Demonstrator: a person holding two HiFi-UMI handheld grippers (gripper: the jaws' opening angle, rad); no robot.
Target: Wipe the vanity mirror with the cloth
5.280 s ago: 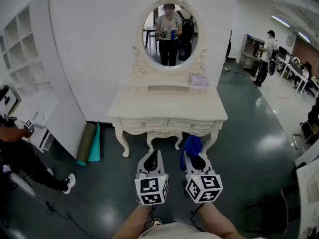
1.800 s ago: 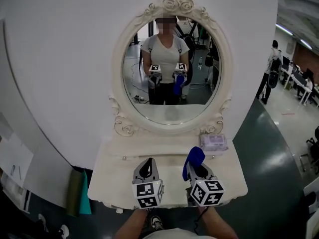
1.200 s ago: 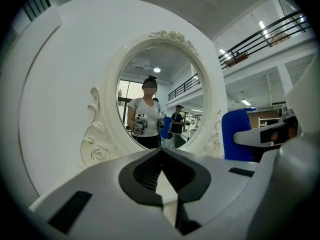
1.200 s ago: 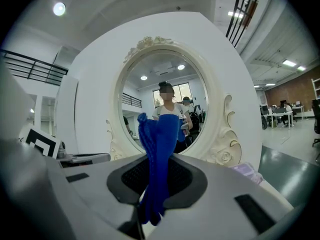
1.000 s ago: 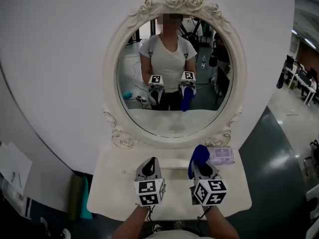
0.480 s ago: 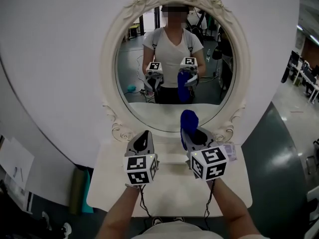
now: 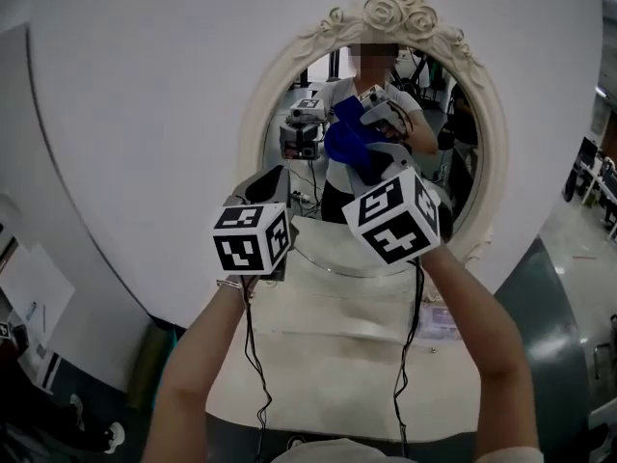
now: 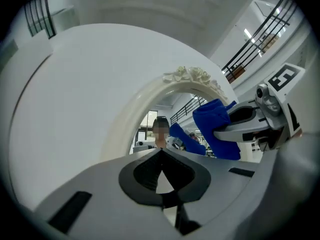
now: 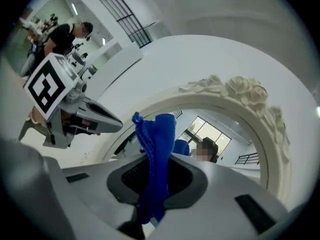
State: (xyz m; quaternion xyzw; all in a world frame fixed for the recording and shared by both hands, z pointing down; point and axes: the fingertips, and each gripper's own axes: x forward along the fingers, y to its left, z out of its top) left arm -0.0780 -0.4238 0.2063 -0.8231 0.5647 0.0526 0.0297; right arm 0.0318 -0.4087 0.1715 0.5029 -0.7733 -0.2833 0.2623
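The oval vanity mirror [image 7: 461, 177] in its white carved frame [image 7: 386, 13] fills the upper middle of the head view. My right gripper [image 7: 374, 154] is raised in front of the glass, shut on the blue cloth [image 7: 347, 138], which bunches up past its tips right at the glass. The right gripper view has the cloth [image 9: 157, 154] hanging between the jaws, with the frame [image 9: 250, 99] arching ahead. Beside it on the left and slightly lower, my left gripper [image 7: 273, 177] is shut with nothing in it. From the left gripper view, the cloth [image 8: 215, 129] shows to the right.
The white vanity table top [image 7: 337, 345] lies below my arms, with a small pack [image 7: 439, 318] at its right. Cables hang from both grippers. A white curved wall [image 7: 125, 114] backs the mirror. Dark floor [image 7: 569, 287] shows at right, white shelving [image 7: 24, 292] at left.
Both grippers rose from above the table top to mirror height. The right gripper carried the cloth up and forward to the glass. The view moved closer to the mirror.
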